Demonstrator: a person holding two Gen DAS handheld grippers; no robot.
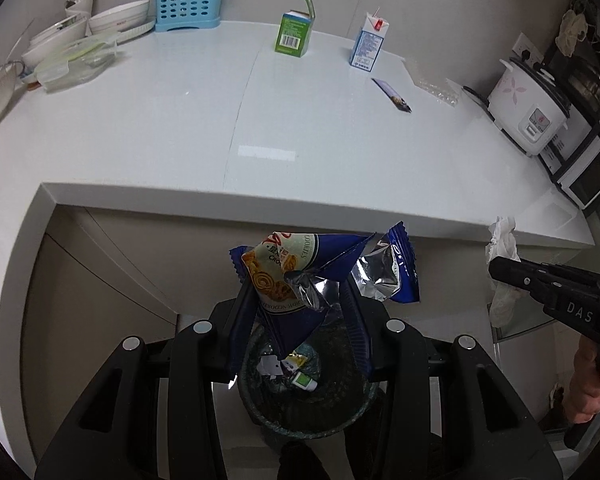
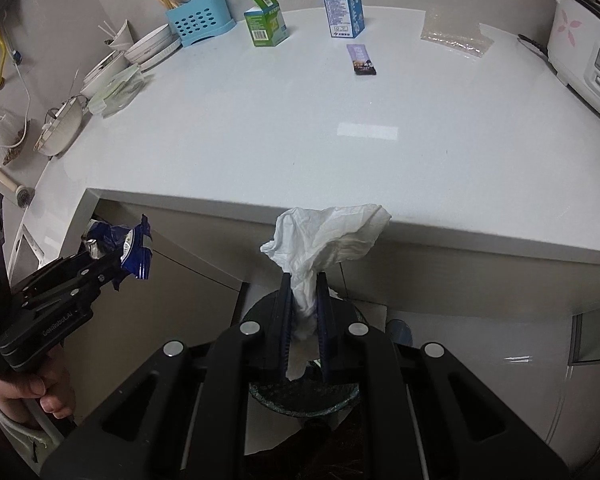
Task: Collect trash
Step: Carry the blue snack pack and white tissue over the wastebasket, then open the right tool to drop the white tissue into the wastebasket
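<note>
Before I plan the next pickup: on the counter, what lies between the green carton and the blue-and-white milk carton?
Nothing: the counter between the green carton and the milk carton is bare, in both wrist views.

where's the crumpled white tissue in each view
Left wrist view: the white tissue is at the right edge, pinched in the right tongs, just below the counter's front edge.
Right wrist view: the tissue is at centre, clamped between the right tongs' fingers, above the trash bin.
Shared landmark: the green carton standing at the back of the white counter.
</note>
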